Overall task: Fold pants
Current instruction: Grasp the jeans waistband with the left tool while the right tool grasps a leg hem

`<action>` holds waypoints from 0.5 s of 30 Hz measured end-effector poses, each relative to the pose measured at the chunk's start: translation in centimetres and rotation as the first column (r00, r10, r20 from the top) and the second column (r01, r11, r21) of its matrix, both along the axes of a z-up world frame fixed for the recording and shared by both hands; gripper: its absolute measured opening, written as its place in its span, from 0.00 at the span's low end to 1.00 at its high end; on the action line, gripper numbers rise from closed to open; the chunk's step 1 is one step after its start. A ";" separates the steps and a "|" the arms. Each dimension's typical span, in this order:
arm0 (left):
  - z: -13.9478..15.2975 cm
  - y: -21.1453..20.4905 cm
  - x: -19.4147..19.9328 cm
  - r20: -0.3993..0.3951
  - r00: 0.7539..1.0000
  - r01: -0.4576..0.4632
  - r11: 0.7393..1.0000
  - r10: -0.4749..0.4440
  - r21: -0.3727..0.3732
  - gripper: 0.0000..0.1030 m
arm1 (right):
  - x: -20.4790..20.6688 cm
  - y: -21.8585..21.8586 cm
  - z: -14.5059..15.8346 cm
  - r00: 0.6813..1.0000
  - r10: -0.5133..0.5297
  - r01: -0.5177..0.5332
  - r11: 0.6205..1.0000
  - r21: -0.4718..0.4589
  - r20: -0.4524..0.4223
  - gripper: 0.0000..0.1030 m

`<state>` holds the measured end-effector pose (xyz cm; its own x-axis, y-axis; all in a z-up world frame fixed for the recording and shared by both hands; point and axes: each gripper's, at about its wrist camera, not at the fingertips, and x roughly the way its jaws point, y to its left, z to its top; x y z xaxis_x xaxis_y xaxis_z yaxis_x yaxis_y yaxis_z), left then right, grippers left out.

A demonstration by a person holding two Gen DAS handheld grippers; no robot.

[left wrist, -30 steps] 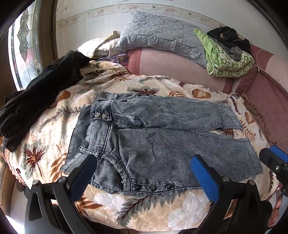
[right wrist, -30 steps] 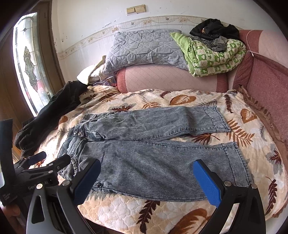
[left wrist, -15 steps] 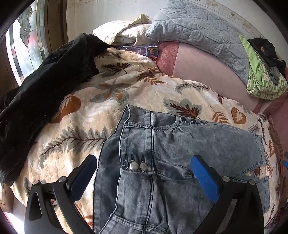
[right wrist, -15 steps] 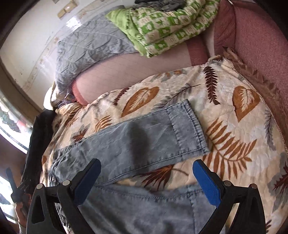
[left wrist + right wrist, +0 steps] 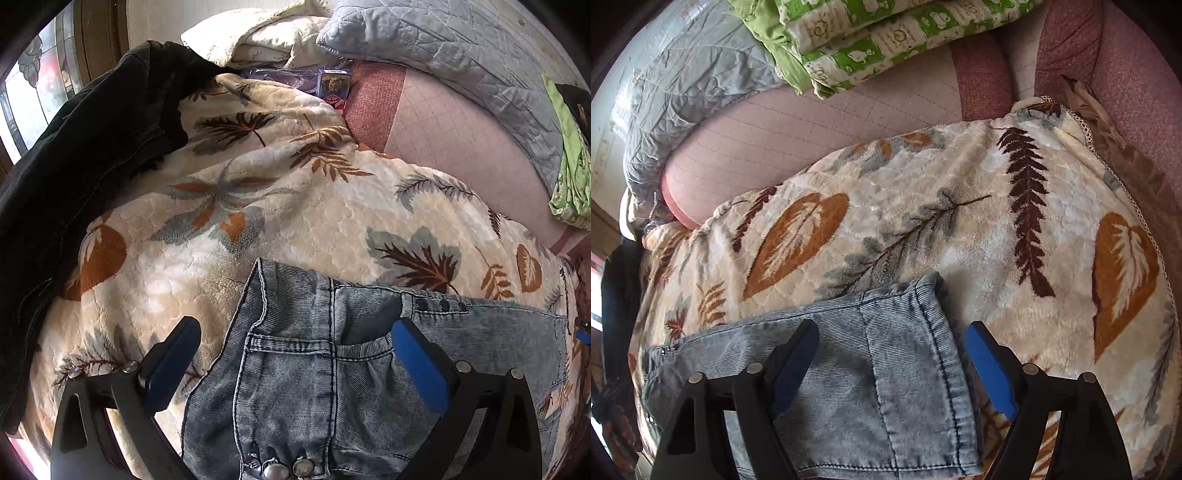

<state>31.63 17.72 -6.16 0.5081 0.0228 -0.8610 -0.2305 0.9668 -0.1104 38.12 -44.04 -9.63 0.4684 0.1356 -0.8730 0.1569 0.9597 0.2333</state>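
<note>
Grey acid-washed denim pants lie flat on a leaf-patterned blanket. My left gripper is open, low over the far corner of the waistband, its blue pads either side of the back pocket. My right gripper is open, low over the hem of the far pant leg, with the hem's corner between the pads. Neither gripper holds any cloth.
A black jacket lies at the blanket's left edge. Pink sofa backrest, grey quilted pillow and green patterned quilt stand behind. A small blue box sits by the backrest. A pink armrest bounds the right side.
Both grippers have moved forward and down to the far side of the pants: the left onto the waistband corner, the right onto the far leg's hem. Both stay open.
</note>
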 end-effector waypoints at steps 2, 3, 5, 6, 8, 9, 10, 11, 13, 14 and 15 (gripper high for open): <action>-0.9 0.1 1.1 -0.028 1.000 0.005 1.000 -0.006 -0.005 0.99 | 1.2 -0.1 -0.7 1.000 0.004 -0.004 1.000 -0.012 -0.014 0.82; -1.3 0.2 1.5 -0.034 0.999 0.007 1.000 -0.007 -0.014 0.97 | 1.8 -0.2 -0.9 1.000 0.004 -0.004 1.000 -0.010 -0.016 0.81; -2.0 0.5 2.5 -0.052 0.999 0.015 0.999 -0.016 -0.034 0.72 | 2.7 0.0 -1.6 0.999 0.016 -0.016 1.000 -0.016 -0.034 0.67; -2.4 0.8 3.0 -0.067 0.998 0.012 0.999 -0.015 -0.051 0.64 | 3.1 0.3 -2.0 0.998 0.027 -0.028 0.999 -0.019 -0.050 0.62; -3.4 1.7 3.8 -0.092 0.996 0.003 0.994 -0.014 -0.113 0.50 | 3.6 0.7 -2.9 0.996 0.042 -0.046 0.998 -0.051 -0.079 0.55; -3.8 2.0 4.2 -0.103 0.995 0.000 0.991 -0.014 -0.137 0.50 | 3.8 0.8 -3.3 0.995 0.044 -0.049 0.997 -0.057 -0.088 0.55; -4.0 2.3 4.4 -0.104 0.994 -0.002 0.988 -0.014 -0.153 0.50 | 3.9 0.7 -3.6 0.995 0.045 -0.050 0.997 -0.053 -0.093 0.55; -4.2 2.5 4.5 -0.102 0.995 0.003 0.986 -0.020 -0.164 0.50 | 4.0 0.6 -3.8 0.995 0.047 -0.052 0.997 -0.052 -0.093 0.54; -4.3 2.6 4.9 -0.105 0.994 0.006 0.990 -0.021 -0.141 0.50 | 4.2 0.5 -4.1 0.994 0.051 -0.057 0.997 -0.058 -0.095 0.52; -4.3 2.7 5.1 -0.102 0.995 0.002 0.991 -0.015 -0.132 0.50 | 4.3 0.4 -4.2 0.994 0.053 -0.058 0.997 -0.055 -0.093 0.52; -4.2 2.9 5.3 -0.094 0.995 0.001 0.990 -0.014 -0.142 0.50 | 4.3 0.4 -4.1 0.994 0.054 -0.059 0.997 -0.054 -0.090 0.52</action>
<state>36.91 20.66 -10.37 0.4236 -0.1059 -0.8996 -0.2395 0.9447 -0.2240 42.44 -43.65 -13.75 0.3817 0.1094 -0.9178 0.1194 0.9788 0.1663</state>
